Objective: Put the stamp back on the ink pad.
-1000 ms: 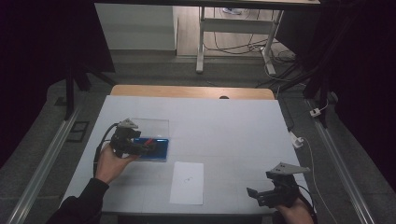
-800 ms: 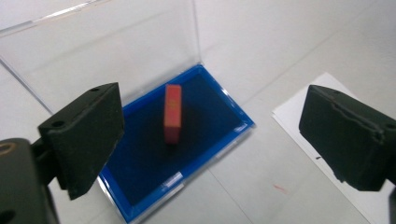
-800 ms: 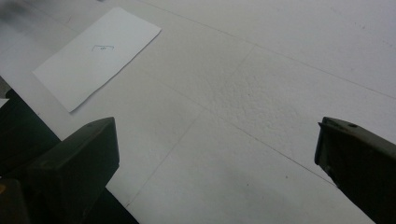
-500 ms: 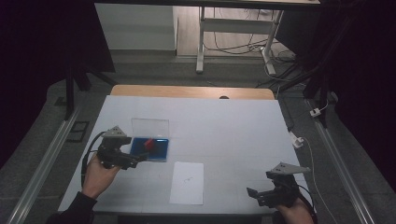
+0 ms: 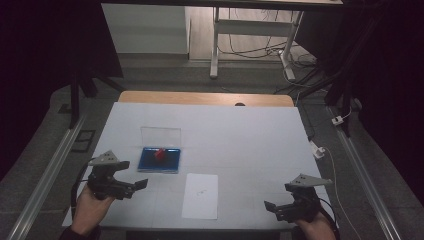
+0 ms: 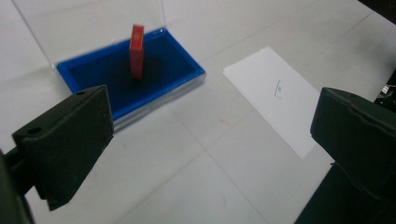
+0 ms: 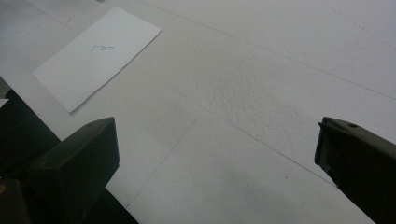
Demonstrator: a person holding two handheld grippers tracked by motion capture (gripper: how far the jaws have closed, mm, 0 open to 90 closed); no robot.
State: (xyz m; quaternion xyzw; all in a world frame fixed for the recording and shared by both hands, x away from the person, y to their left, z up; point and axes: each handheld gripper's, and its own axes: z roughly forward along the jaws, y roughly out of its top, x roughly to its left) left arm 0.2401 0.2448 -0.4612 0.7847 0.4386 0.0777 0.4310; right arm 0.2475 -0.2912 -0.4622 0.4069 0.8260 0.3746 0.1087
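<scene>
We hold the left gripper [image 5: 131,189] at about eight o'clock on the white table [image 5: 250,135], its jaws spread wide with nothing between them; they have just been opening. At one o'clock from it, just beyond its tips, sits the blue tray [image 5: 172,162] with its clear lid [image 5: 160,136] raised upright at the far edge. Inside the tray a red block [image 5: 159,154] stands on end, touching only the dark floor of the tray, as we see in the left gripper view [image 6: 136,51]. A white card [image 5: 201,195] bearing a small printed mark lies flat at six o'clock on the table, between our two hands. Our right gripper [image 5: 274,209] rests at four o'clock, its jaws also parted and empty, well apart from the tray.
</scene>
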